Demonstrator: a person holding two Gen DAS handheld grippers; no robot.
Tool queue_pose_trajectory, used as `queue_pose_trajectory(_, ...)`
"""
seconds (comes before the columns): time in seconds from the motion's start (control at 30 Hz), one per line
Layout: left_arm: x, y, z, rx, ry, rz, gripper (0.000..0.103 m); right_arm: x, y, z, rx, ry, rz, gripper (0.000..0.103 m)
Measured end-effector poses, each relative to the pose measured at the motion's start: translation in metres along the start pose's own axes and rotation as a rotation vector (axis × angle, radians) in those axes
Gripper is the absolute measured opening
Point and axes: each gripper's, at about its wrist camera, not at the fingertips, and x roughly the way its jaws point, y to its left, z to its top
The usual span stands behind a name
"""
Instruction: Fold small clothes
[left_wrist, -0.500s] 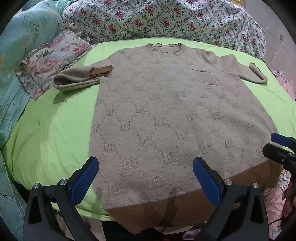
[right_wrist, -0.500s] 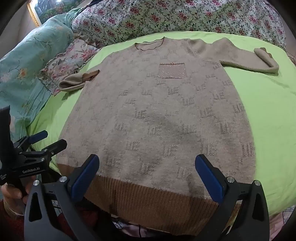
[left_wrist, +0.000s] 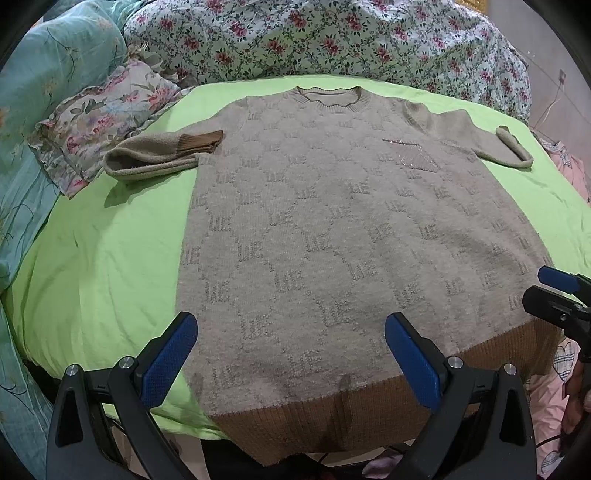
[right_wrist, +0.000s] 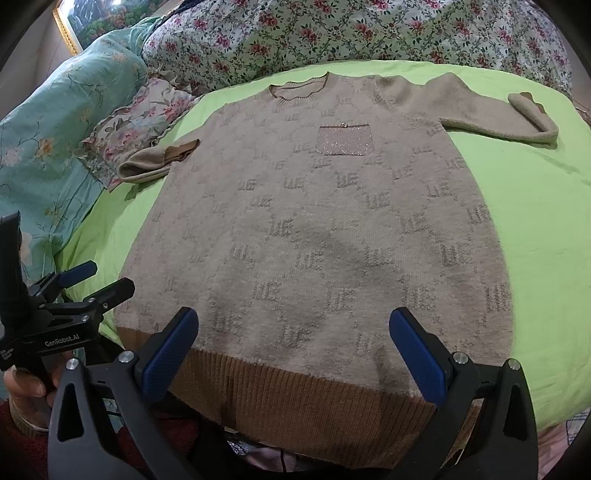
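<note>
A beige knit sweater (left_wrist: 332, 229) with a brown ribbed hem lies flat, front up, on a lime-green sheet (left_wrist: 110, 258). It also shows in the right wrist view (right_wrist: 325, 229), with a sparkly chest pocket (right_wrist: 343, 140). Its left sleeve (left_wrist: 159, 155) is folded in, cuff on the body; the right sleeve (right_wrist: 498, 114) lies out to the side. My left gripper (left_wrist: 291, 354) is open and empty above the hem's left part. My right gripper (right_wrist: 295, 350) is open and empty above the hem's right part. Each gripper shows in the other's view, the left one (right_wrist: 92, 277) and the right one (left_wrist: 554, 291).
A floral quilt (left_wrist: 332, 40) lies heaped behind the sweater. A teal pillow (right_wrist: 55, 122) and a small floral pillow (left_wrist: 99, 125) lie at the left. The sheet's near edge drops off just under the hem. Pink fabric (left_wrist: 554, 391) lies lower right.
</note>
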Motion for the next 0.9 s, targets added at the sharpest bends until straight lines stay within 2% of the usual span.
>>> queue_pose_trajectory(0.17,0.0014,-0.0015,-0.0002,-0.001,0.011,-0.002,0.102,-0.0028,-0.0047,0.0003,0.013,0.004,0.021,0.103)
queue_pose_trajectory(0.43,0.0011,-0.0027,0.0012,0.004,0.013,0.006,0.102,-0.0023,-0.0022,-0.0015,-0.009,0.007,-0.017,0.103)
queue_pose_trajectory(0.7,0.0019,-0.0014,0.0019,0.004,0.042,0.01,0.102,-0.0024,-0.0006,-0.0041,-0.001,-0.003,-0.002,0.103)
queue_pose_trajectory(0.9,0.0015,-0.0012,0.0007,-0.007,-0.006,0.006,0.102,-0.0028,-0.0013,-0.0026,0.006,-0.007,0.009,0.103)
